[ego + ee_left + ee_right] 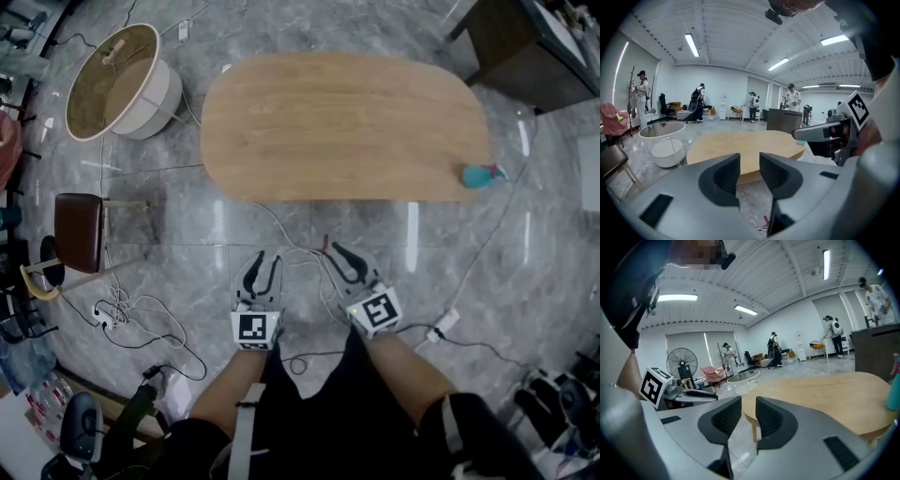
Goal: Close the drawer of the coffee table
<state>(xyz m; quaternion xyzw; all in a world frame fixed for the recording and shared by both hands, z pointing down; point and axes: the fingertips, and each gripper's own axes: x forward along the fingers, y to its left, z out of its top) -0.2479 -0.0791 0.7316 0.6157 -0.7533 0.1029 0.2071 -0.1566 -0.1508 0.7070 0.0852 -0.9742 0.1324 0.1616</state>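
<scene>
Nearest the lens, the person's forearms are carrying the left gripper (263,265) and the right gripper (341,262) side by side above the grey marble floor (450,253). Each gripper is showing a cube face printed with a black-and-white square marker (255,328), a block pattern rather than lettering. Both pairs of jaws are standing narrowly apart, gripping nothing. Ahead, well apart from both grippers, the oval wooden coffee table (347,127) is standing; its drawer is not showing in any view. A teal object (481,175) is resting at the table's right end.
</scene>
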